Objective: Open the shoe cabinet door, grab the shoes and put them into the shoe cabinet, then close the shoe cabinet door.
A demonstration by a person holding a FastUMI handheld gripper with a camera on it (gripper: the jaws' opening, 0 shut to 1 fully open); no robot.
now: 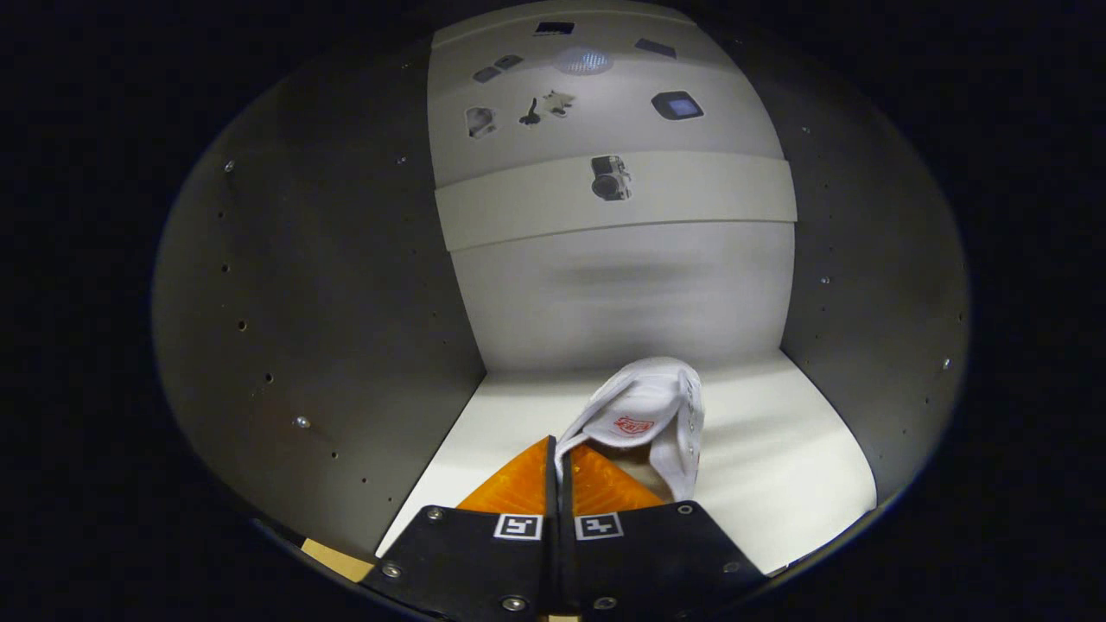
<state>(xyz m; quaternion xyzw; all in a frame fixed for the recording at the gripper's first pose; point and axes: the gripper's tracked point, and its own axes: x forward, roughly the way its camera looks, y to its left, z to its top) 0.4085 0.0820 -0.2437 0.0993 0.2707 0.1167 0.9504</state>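
Placement step: the gripper (558,462), jaws pinching the white sneaker's (652,419) collar, holds it on the shoe cabinet shelf (778,449). Next: spread jaws, withdraw, close door.

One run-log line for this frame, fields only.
gripper: jaws shut on white canvas shoe | shoe: inside grey cabinet, over white shelf | release: pending

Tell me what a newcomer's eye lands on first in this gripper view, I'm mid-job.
First the white shoe, standing on the cabinet's pale shelf floor just ahead of the fingers. The gripper has its orange fingers pressed together on the shoe's collar edge, so it looks held. Beyond it rises the pale back panel, with small picture stickers higher up, and dark side walls with rows of holes flank the compartment.
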